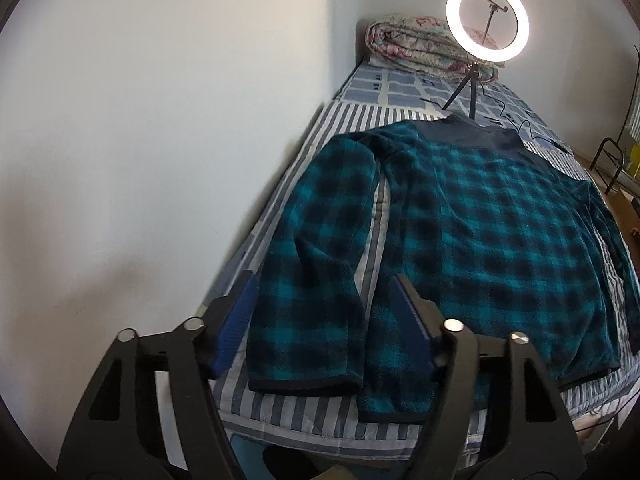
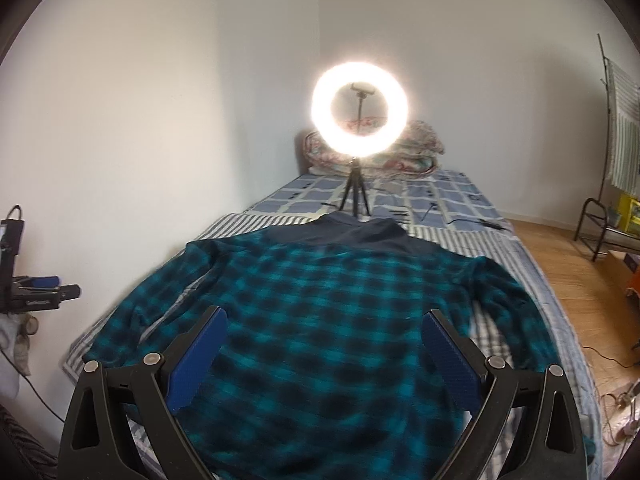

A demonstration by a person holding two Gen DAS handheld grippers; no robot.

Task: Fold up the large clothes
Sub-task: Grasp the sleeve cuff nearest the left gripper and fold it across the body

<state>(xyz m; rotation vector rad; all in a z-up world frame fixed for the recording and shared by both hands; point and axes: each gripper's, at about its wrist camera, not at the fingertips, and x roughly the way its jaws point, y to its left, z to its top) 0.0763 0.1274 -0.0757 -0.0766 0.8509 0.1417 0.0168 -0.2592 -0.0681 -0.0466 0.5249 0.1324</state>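
With my left gripper (image 1: 324, 320) and right gripper (image 2: 324, 360) both wide open and empty above the plaid fleece (image 2: 320, 320) spread mid-frame on the bed (image 1: 280, 404), I risk pinching the bedsheet too.

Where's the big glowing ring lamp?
The ring light stands on the bed just past the plaid fleece's collar, before the rolled quilt.

Teal-and-black plaid pullover (image 1: 472, 216) with navy yoke lies on grey-and-white striped sheet (image 1: 296, 408).

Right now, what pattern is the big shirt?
Teal and black checks on the shirt, clearest in the left wrist view.
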